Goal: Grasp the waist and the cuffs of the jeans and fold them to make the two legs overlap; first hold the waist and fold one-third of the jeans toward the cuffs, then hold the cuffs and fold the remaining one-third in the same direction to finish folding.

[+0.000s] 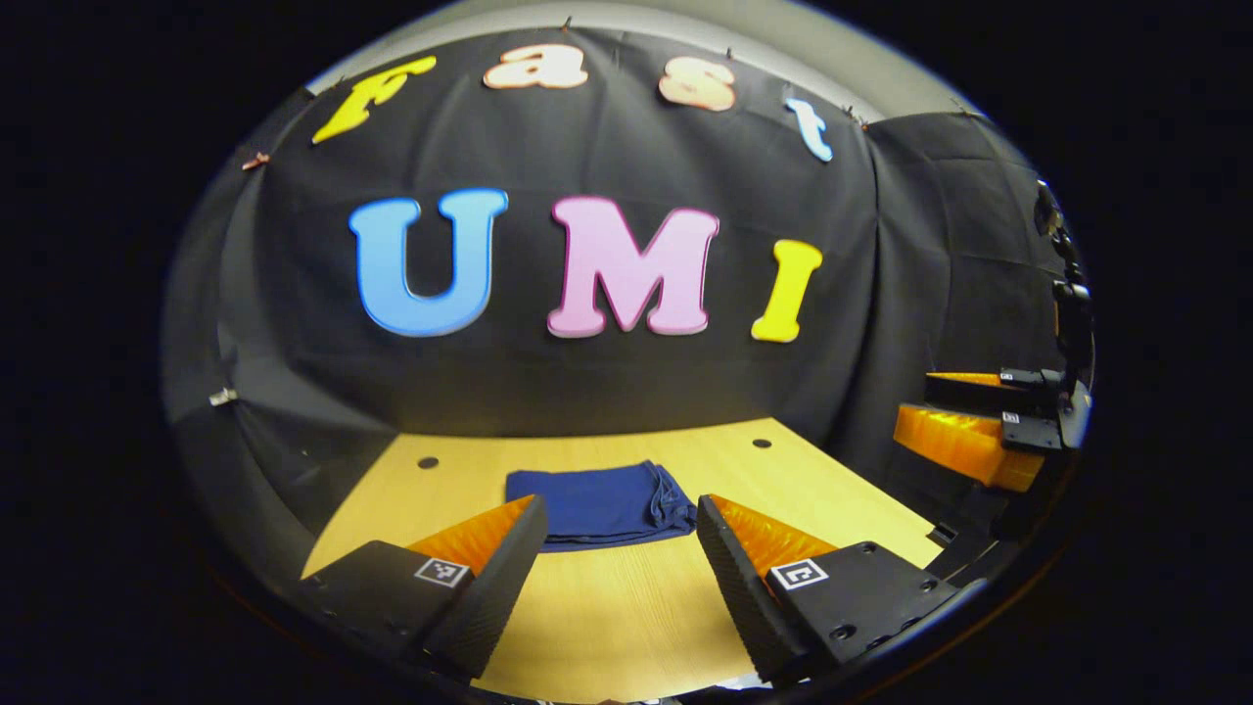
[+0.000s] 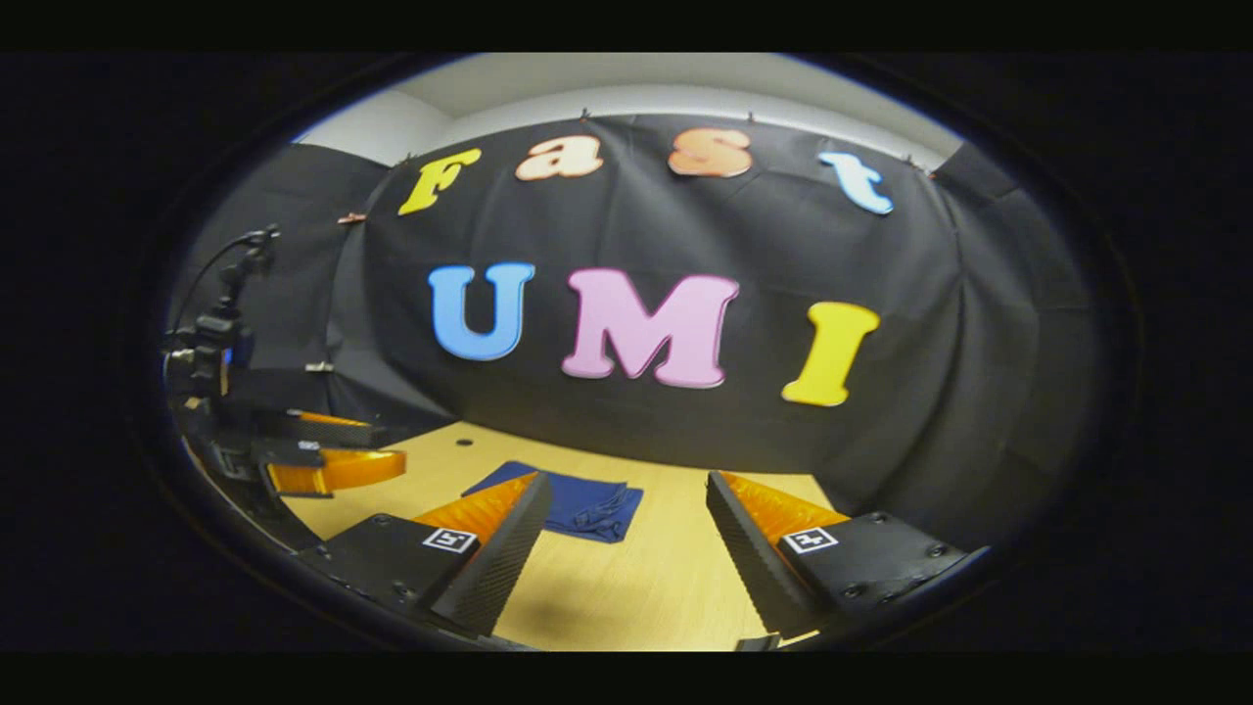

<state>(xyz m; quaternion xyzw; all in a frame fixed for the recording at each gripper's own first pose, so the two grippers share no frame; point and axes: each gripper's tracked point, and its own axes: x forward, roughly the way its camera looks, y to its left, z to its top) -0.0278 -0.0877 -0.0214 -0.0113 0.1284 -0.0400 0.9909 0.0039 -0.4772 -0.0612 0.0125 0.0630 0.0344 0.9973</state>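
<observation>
The dark blue jeans (image 1: 602, 503) lie folded into a compact rectangle on the wooden table (image 1: 626, 607), with bunched fabric along their right edge. In the left gripper view my left gripper (image 1: 619, 529) stands open just short of the bundle's near edge, raised above the table and holding nothing. The right gripper (image 1: 964, 416) shows at the far right of that view, off the table's side. In the right gripper view my right gripper (image 2: 626, 507) is open and empty, with the jeans (image 2: 573, 504) ahead and slightly left, partly behind its left finger. The left gripper (image 2: 323, 460) hangs at the left there.
The table (image 2: 646, 587) has small round holes (image 1: 428, 462) near its far edge. Black cloth walls close the booth behind and on both sides. A camera on a stand (image 2: 220, 323) is at the left in the right gripper view.
</observation>
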